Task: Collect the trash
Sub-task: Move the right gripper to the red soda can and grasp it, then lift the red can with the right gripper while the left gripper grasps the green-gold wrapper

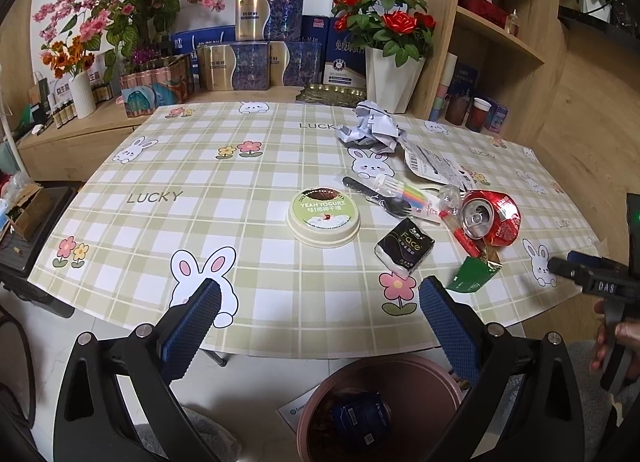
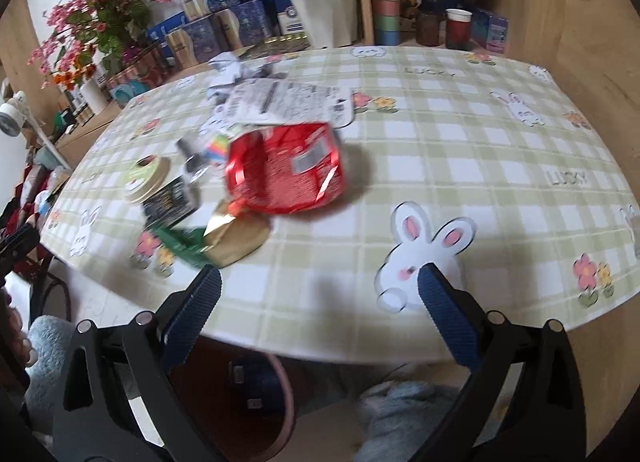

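Note:
Trash lies on the checked tablecloth: a yogurt lid, a black tissue pack, a crushed red can, a green and gold wrapper, a black fork, crumpled paper and a clear plastic bag. My left gripper is open and empty over the near table edge, above a brown bin that holds a blue pack. My right gripper is open and empty; the can and wrapper lie just beyond it. The right gripper also shows in the left wrist view.
Gift boxes, flower pots and a white vase line the counter behind the table. A wooden shelf with cups stands at the right. A box sits at the left. A blue fluffy rug lies below the table.

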